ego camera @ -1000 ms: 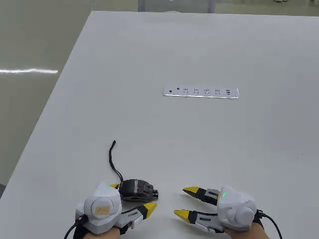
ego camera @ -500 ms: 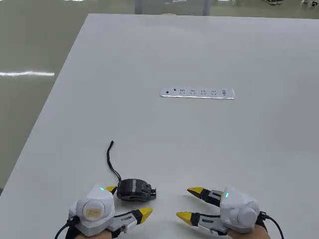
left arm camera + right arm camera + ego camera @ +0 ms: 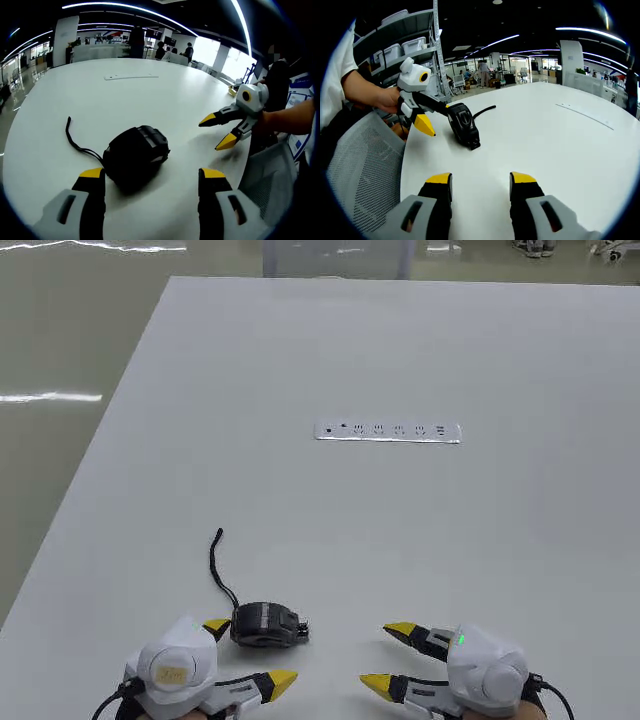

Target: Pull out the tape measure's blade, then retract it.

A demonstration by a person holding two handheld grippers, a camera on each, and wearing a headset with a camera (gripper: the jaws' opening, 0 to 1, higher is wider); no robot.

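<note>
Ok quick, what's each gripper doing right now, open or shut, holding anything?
Left gripper: open, tape measure at the mouth of its jaws, not gripped.
Right gripper: open, holding nothing.

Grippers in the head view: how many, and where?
2. Left gripper, open, bottom left by the black tape measure; right gripper, open and empty, bottom right.

Wide bare tabletop (image 3: 420, 530) up to power strip (image 3: 388, 431), tape measure (image 3: 263, 624) and strap (image 3: 218, 565) before left gripper (image 3: 252, 650)
</note>
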